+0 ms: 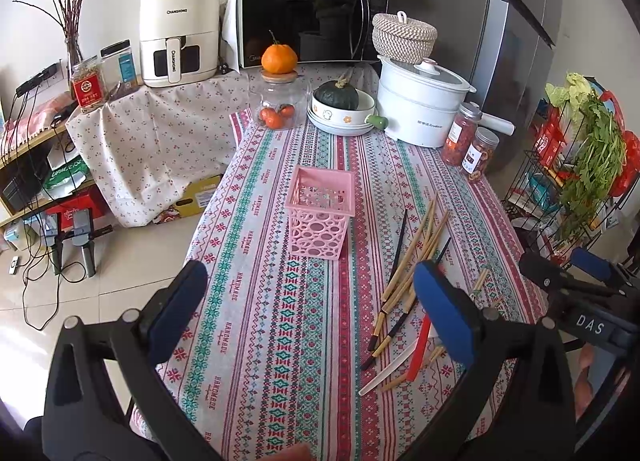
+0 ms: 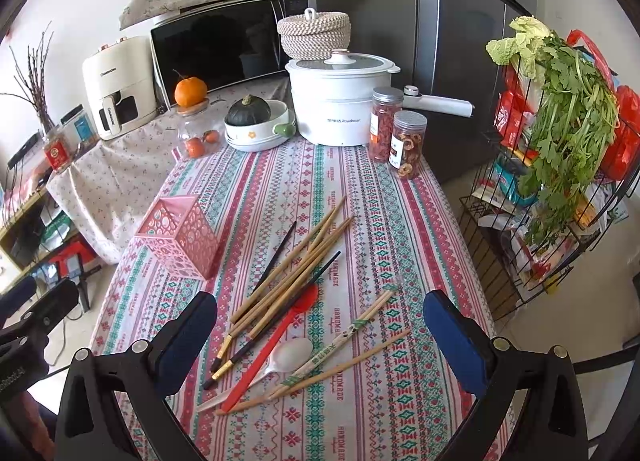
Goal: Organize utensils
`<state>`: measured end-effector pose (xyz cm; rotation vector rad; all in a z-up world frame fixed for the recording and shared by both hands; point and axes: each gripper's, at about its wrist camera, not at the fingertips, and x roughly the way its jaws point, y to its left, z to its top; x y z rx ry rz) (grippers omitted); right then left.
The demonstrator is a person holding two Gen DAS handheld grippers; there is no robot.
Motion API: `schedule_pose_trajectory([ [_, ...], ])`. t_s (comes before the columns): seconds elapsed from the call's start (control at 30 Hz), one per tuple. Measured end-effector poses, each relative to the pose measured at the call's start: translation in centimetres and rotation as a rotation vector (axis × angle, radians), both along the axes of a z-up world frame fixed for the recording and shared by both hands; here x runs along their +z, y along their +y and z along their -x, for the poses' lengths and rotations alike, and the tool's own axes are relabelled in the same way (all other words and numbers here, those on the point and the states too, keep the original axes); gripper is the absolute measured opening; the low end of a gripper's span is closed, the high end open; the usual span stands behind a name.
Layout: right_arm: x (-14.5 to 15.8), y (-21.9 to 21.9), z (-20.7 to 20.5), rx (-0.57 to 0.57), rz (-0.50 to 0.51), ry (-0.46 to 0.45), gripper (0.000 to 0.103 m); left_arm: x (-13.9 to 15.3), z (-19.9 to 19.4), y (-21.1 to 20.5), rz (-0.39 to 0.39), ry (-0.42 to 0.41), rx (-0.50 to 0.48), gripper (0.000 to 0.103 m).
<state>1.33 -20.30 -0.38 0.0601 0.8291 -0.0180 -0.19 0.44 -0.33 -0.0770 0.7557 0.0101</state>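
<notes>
Hovering: both your grippers hang above the tabletop point(image 2: 360, 189), nothing in either.
Left gripper point(image 1: 308, 301): fingers spread wide, empty.
Right gripper point(image 2: 320, 331): fingers spread wide over the utensil pile.
Pink holder point(image 1: 321, 217): upright, left of the pile, apart from it.
Wooden chopsticks point(image 2: 296, 269): loose heap, black chopsticks point(image 2: 276, 255) mixed in.
Red spoon point(image 2: 280, 335): touching the white spoon point(image 2: 280, 361).

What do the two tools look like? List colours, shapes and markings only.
Left tool: black angular frame with silver round bolts, two fingers faced with blue pads. Right tool: same black frame, bolts and blue pads. From the left wrist view, its side bears white letters "DAS". No sleeves or cables are clearly visible.
</notes>
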Motion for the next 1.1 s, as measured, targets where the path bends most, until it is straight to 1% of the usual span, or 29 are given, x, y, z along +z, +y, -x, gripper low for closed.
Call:
schedule_pose_trajectory([
  [1.1,0.02,0.10,0.00,-0.007,-0.012,0.004,0.103,-0.44,-0.06,-0.08,-0.004,0.009,0.008,0.102],
])
